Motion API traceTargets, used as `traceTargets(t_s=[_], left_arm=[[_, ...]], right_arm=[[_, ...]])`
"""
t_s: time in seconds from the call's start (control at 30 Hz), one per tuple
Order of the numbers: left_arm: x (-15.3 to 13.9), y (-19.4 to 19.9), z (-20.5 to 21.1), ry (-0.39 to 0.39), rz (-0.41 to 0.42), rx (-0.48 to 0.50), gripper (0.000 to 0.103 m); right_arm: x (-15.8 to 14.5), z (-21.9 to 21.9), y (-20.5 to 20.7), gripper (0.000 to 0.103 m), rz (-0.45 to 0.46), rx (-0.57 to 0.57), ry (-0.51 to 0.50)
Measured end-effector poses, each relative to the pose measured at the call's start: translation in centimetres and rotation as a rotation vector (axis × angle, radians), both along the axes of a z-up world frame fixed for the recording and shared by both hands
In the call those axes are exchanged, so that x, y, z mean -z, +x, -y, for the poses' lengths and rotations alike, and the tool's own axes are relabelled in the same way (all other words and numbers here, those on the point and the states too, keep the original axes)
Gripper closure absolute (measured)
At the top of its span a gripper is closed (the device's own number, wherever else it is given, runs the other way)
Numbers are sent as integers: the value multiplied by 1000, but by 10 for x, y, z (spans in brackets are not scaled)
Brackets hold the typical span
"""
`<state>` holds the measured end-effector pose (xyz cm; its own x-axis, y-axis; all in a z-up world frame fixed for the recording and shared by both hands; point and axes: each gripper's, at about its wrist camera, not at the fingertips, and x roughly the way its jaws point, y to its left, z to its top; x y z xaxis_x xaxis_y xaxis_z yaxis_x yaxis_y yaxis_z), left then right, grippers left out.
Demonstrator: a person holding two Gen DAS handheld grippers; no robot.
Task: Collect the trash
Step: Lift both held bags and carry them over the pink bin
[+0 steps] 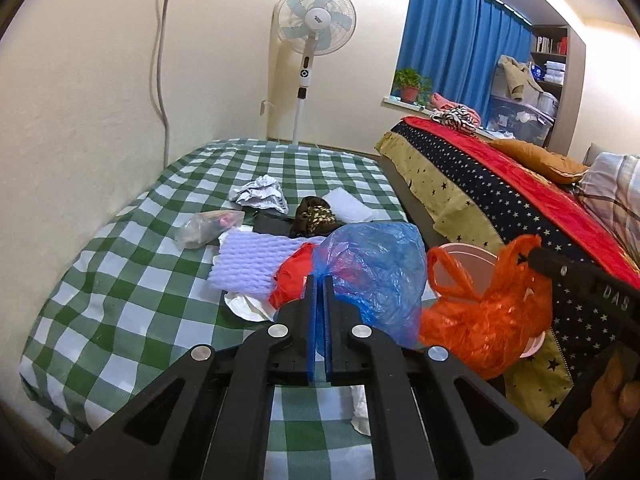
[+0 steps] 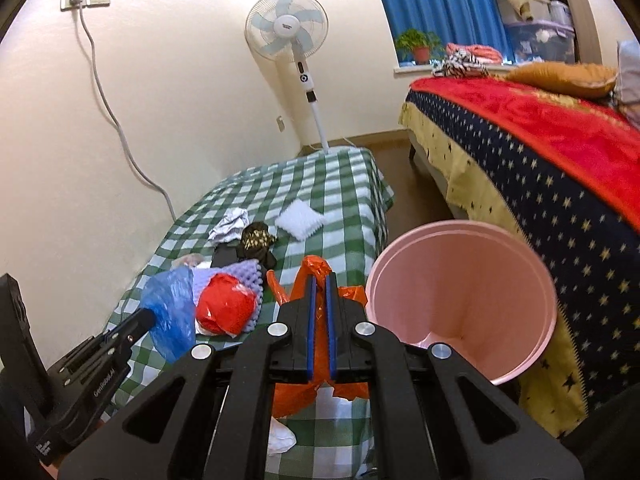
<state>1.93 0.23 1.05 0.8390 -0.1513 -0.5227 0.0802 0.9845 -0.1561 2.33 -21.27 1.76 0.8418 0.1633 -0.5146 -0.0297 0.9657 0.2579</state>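
Note:
My left gripper (image 1: 319, 280) is shut on a blue plastic bag (image 1: 376, 276) and holds it above the green checked bed (image 1: 120, 280); the bag also shows in the right wrist view (image 2: 170, 312). My right gripper (image 2: 320, 280) is shut on an orange plastic bag (image 2: 316, 276), seen in the left wrist view (image 1: 492, 320) hanging by the pink bin (image 2: 460, 300). The bin stands between the two beds, just right of my right gripper. On the bed lie a red bag (image 2: 226, 308), purple foam (image 1: 256, 260), a clear bag (image 1: 208, 228), crumpled paper (image 1: 260, 194), a dark cloth (image 1: 316, 216) and white foam (image 2: 300, 220).
A second bed with a starred cover and red blanket (image 2: 540, 152) stands on the right. A standing fan (image 2: 288, 32) is at the far wall. A white tissue (image 2: 280, 436) lies on the bed under my right gripper. A cable (image 2: 112, 112) runs down the wall.

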Motion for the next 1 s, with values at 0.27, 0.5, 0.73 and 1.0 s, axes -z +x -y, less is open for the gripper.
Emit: traceTargets(t_s=[0.27,0.5,0.73,1.0], left_arm=[[-10,-3,17,1,4,30,100],[-24,7,46,-25,3,75,100],[-27,31,86,-57,-5,122,100],[-24,60,132,-59,7,193,100]], right_arm=[[-29,33,-2,98,22,63,-26],[-54,76,5,98,52,125,-68],[-63,121,20,98,74,208,-104],[-43,152,33,98,53,285,-80]])
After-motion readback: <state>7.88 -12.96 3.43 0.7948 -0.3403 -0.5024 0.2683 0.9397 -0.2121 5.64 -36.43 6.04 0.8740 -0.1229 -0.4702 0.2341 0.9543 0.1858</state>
